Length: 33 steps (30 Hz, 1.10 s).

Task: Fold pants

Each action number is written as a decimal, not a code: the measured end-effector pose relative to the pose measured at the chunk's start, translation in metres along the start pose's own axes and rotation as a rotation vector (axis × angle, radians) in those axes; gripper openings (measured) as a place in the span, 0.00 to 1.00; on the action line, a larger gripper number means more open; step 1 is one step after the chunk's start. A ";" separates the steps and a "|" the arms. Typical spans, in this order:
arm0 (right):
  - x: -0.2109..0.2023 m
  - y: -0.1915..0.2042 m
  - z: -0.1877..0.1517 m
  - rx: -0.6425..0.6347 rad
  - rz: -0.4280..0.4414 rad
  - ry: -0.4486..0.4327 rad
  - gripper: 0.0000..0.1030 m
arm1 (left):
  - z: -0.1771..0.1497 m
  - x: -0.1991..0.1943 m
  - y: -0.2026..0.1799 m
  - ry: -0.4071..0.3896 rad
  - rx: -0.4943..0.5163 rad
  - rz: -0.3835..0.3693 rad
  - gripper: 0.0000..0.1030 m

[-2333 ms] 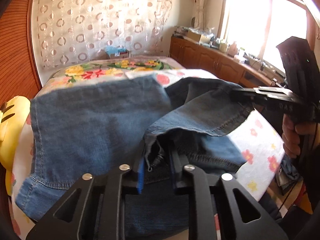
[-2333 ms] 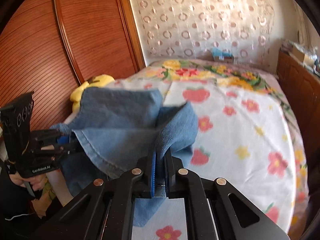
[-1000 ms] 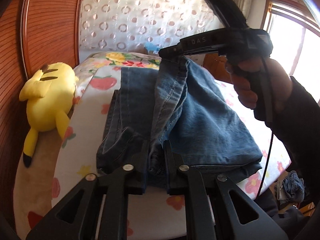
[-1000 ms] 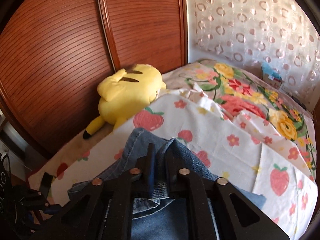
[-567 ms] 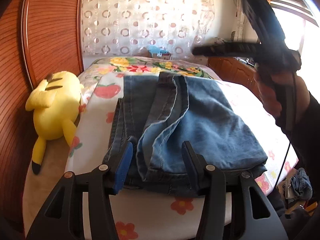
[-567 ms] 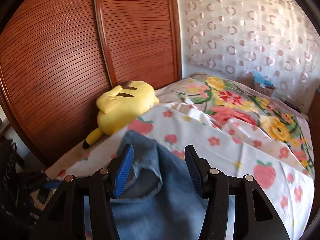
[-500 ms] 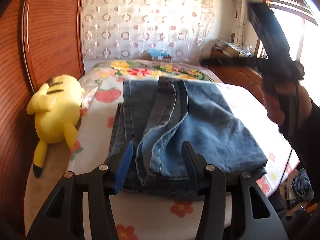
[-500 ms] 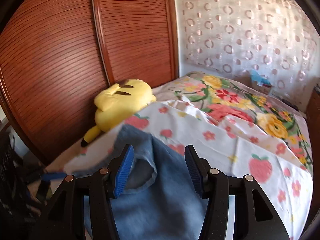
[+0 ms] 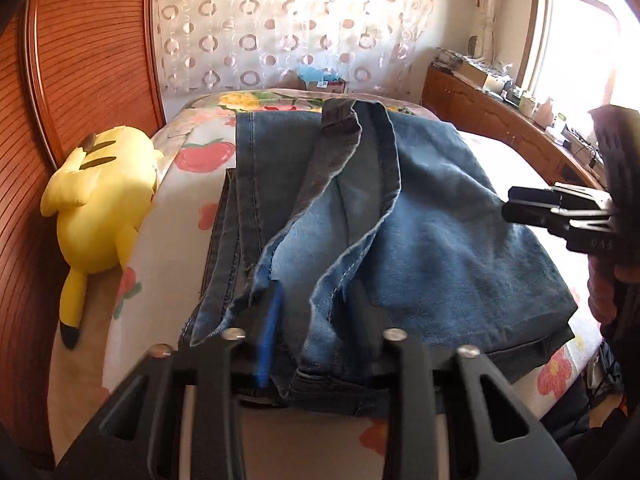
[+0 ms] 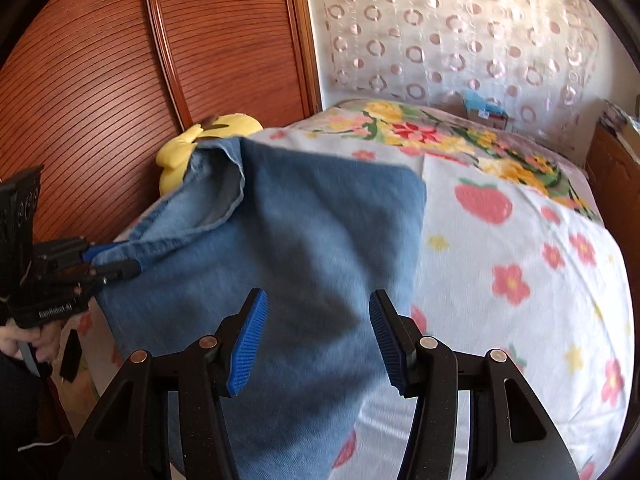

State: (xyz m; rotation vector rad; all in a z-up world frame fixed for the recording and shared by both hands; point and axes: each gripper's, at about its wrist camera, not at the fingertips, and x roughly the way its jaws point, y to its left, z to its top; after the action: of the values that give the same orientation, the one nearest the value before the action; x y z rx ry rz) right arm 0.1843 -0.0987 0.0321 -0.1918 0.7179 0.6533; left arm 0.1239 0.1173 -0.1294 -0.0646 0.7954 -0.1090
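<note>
1. Left wrist view: left gripper (image 9: 314,316), jaws just closing, pinches near hem of jeans (image 9: 420,216) folded on bed (image 9: 160,248); yellow plush (image 9: 100,192) left.
2. Right wrist view: right gripper (image 10: 318,334) jaws wide apart, nothing gripped, above the jeans (image 10: 320,240).

I count one pair of jeans (image 9: 420,216) on the one bed (image 10: 520,240), and one yellow plush toy (image 9: 100,204) beside them against the wooden wall. I have two grippers in sight: my left gripper (image 9: 316,312) with two fingers set around a denim edge, and my right gripper (image 10: 318,340) with two blue-padded fingers standing apart. Behind the bed I see one curtain (image 9: 280,28), one window (image 9: 576,32) and one row of low cabinets (image 9: 500,120).
</note>
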 end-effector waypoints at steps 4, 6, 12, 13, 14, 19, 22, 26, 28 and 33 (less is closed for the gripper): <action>-0.007 0.001 -0.012 0.016 -0.010 -0.001 0.53 | -0.005 -0.014 0.004 -0.065 -0.038 0.034 0.13; -0.012 0.004 -0.017 0.021 -0.002 -0.004 0.53 | -0.010 -0.021 0.014 -0.086 -0.088 0.034 0.13; -0.018 0.010 -0.027 0.012 -0.023 0.004 0.53 | -0.020 -0.009 0.019 -0.016 -0.112 0.043 0.15; -0.017 0.011 -0.030 0.011 -0.033 0.004 0.53 | -0.018 -0.010 0.019 -0.018 -0.113 0.041 0.17; -0.016 0.012 -0.032 0.015 -0.034 0.005 0.54 | -0.016 -0.011 0.018 -0.019 -0.112 0.042 0.23; -0.015 0.013 -0.037 0.034 -0.052 0.014 0.54 | -0.004 -0.019 0.014 -0.041 -0.088 0.065 0.44; -0.015 0.013 -0.042 0.044 -0.054 0.012 0.54 | 0.005 -0.024 0.010 -0.057 -0.080 0.051 0.45; -0.016 0.012 -0.048 0.052 -0.054 0.001 0.53 | 0.021 -0.018 -0.001 -0.053 -0.052 0.029 0.45; -0.018 0.011 -0.048 0.051 -0.056 -0.009 0.53 | 0.028 -0.012 -0.008 -0.047 -0.031 0.030 0.45; -0.018 0.007 -0.053 0.067 -0.040 -0.019 0.54 | 0.042 0.012 -0.025 0.008 0.039 0.022 0.46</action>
State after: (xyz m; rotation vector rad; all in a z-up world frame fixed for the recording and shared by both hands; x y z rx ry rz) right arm 0.1409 -0.1223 0.0053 -0.1374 0.7152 0.5914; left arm 0.1603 0.0916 -0.1065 -0.0190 0.8016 -0.1036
